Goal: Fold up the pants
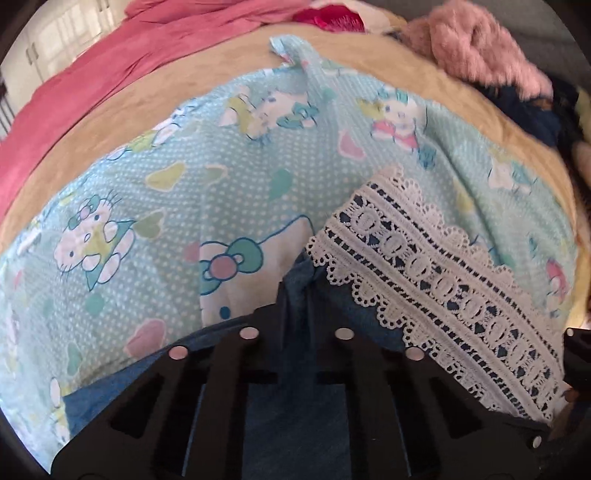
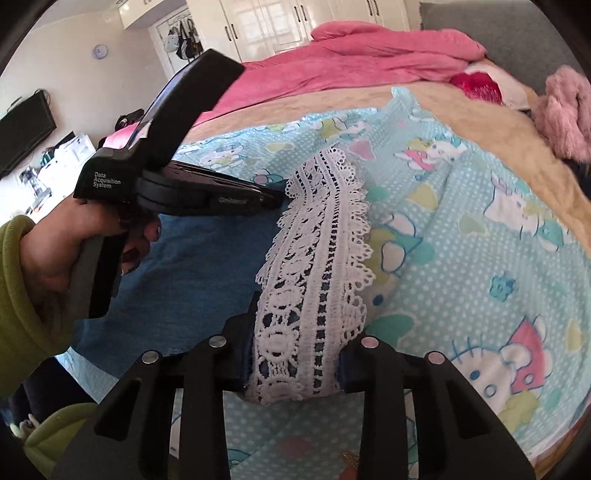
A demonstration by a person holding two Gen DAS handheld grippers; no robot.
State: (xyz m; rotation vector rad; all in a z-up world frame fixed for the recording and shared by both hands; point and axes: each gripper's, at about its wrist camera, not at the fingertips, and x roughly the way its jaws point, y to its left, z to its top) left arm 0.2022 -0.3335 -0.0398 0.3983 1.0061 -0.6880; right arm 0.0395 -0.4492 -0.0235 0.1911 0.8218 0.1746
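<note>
We have the blue pants (image 2: 192, 266) lying on the cartoon blanket (image 2: 480, 229). Our left gripper (image 1: 295, 295) pinches the denim tight at one end of the lace hem (image 2: 317, 240). Our right gripper (image 2: 295, 354) squeezes the other end. The hem runs straight between them, so both are equally near.

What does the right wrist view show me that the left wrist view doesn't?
Right wrist only: the left gripper from outside, its hand in a green sleeve, and white wardrobes. Left wrist only: the left fingers pinched shut on blue denim. Both: the blue denim pants with white lace hem, on a light-blue cartoon-cat sheet.
</note>
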